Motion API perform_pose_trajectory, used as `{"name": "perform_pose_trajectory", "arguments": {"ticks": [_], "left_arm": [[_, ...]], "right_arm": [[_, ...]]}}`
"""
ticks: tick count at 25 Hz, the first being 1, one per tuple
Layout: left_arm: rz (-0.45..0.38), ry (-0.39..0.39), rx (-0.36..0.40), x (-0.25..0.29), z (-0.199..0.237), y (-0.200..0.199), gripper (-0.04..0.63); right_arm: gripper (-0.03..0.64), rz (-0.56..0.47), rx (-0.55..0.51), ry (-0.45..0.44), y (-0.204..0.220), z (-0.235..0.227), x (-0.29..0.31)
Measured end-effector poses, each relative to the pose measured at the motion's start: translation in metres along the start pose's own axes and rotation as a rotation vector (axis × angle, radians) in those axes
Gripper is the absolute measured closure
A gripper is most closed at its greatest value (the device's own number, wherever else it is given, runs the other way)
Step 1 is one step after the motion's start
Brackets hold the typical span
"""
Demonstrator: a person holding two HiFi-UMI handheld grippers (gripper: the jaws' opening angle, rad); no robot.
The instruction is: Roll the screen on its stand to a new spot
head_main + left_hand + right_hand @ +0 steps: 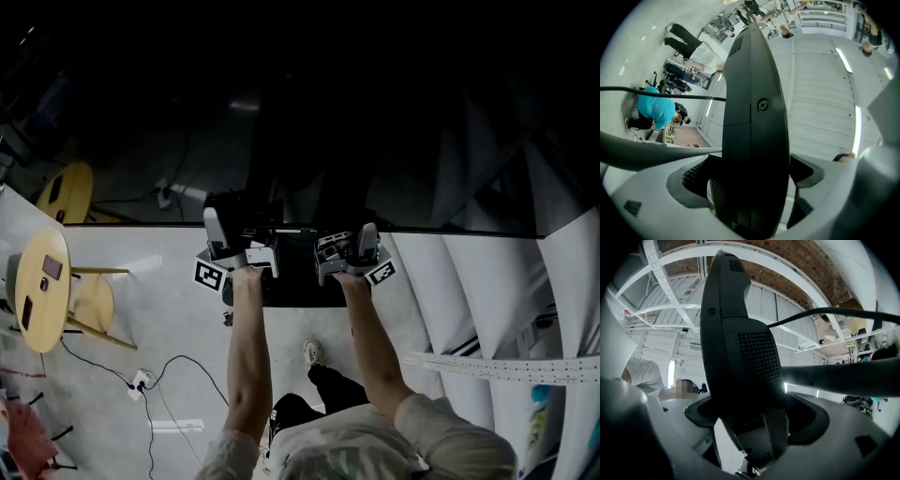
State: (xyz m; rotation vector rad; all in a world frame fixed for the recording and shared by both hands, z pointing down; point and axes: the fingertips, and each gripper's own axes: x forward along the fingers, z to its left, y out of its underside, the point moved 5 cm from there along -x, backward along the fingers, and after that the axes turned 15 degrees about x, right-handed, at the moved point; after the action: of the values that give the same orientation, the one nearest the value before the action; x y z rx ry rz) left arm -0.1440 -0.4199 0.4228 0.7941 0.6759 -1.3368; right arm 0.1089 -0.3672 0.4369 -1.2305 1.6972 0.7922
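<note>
My left gripper [242, 248] and right gripper [345, 248] each clamp the screen [375, 141] by its black rear housing [754, 140]. In this dim view it seems dark and glossy, standing mid-floor [169, 300], with a round table [42, 291] at the left edge.

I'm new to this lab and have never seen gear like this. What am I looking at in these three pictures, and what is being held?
There is no robot here: a person carries a hand-held clamp in each hand. The head view comes from a camera on the person's head and looks steeply down at the left tool and the right tool. Both are closed on the black back housing of a big dark screen.

The other two pictures come from cameras riding on the tools, looking along their jaws. The left gripper view shows the housing with a screw. The right gripper view shows its vent grille.

On the pale floor below are a round yellow table and loose cables. White curtains hang at the right.
</note>
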Motion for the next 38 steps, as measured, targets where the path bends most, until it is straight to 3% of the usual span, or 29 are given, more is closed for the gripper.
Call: {"name": "perform_pose_trajectory", "arguments": {"ticks": [4,16,19,26,32,38], "left_arm": [[0.034,0.011,0.003,-0.040,-0.062,0.019,0.066],[0.161,0.065,0.061,-0.127,-0.197,0.014,0.066],[0.153,0.048,0.075,-0.141,-0.217,0.011,0.066],[0.116,0.045,0.115,-0.203,-0.311,0.031,0.066],[0.076,0.096,0.154,-0.291,-0.443,0.037,0.066],[0.092,0.078,0.168,-0.298,-0.460,0.041,0.067]], "right_arm": [[0.224,-0.038,0.015,-0.003,0.007,0.065,-0.033],[0.225,-0.132,0.030,-0.032,0.052,0.179,-0.083],[0.225,-0.124,0.043,-0.016,0.061,0.195,-0.088],[0.225,-0.095,0.092,-0.023,0.080,0.289,-0.130],[0.225,-0.074,0.114,-0.075,0.129,0.422,-0.186],[0.225,-0.073,0.148,-0.050,0.128,0.432,-0.186]]}}
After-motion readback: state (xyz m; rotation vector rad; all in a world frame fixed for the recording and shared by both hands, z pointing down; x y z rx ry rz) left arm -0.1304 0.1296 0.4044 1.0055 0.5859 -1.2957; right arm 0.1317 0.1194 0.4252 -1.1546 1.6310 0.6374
